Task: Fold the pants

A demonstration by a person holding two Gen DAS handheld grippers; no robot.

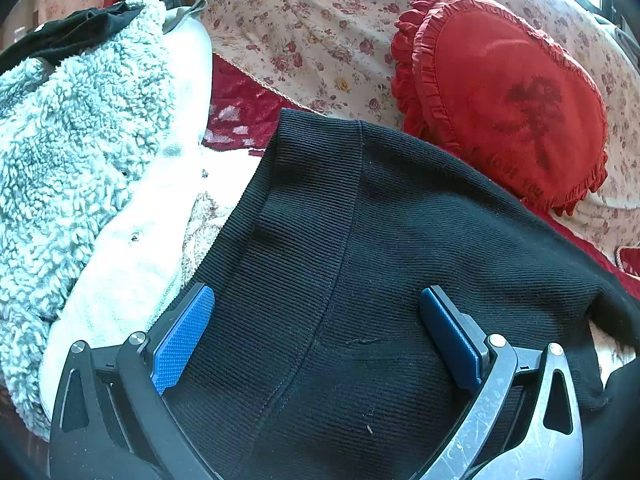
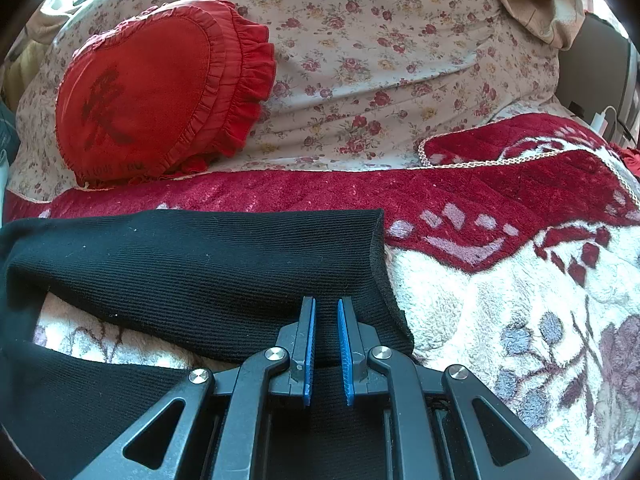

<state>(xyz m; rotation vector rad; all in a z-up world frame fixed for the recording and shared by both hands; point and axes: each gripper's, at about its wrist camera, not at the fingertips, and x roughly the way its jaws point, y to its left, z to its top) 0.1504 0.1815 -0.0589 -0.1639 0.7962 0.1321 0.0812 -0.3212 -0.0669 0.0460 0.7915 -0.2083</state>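
Note:
The black ribbed pants lie on a bed. In the left wrist view their waistband end fills the middle, and my left gripper hangs wide open just above it, blue pads on either side of the fabric. In the right wrist view a pant leg lies flat, its hem to the right. My right gripper hovers over the leg near the hem, its jaws nearly shut with a narrow gap and nothing seen between them.
A red heart-shaped ruffled pillow leans on a floral duvet. A fluffy teal and white garment pile lies left of the pants. A red and white plush blanket covers the bed.

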